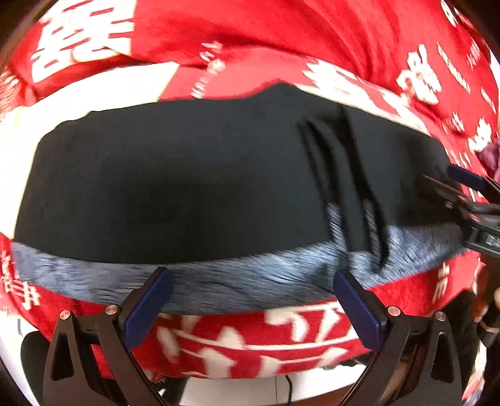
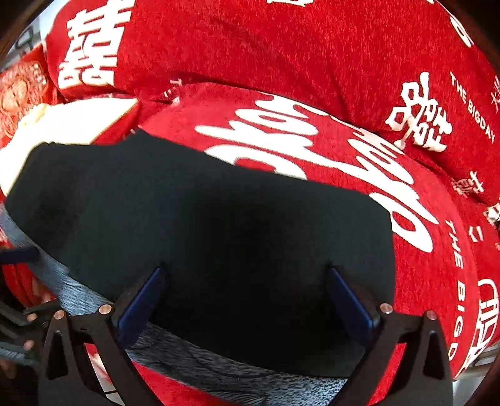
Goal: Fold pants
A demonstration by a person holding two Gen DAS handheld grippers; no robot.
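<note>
- Pants lie folded, black, across the red blanket, fleece lining showing along the near edge.
- Left claw wide, empty; right claw wide, empty above them.
- We'd pinch both near corners evenly before folding over.

Your left gripper has black angular arms, each tipped with a dark blue pad and studded with coppery round screw heads. Your right gripper is built the same, blue pads on black linkages.
</note>
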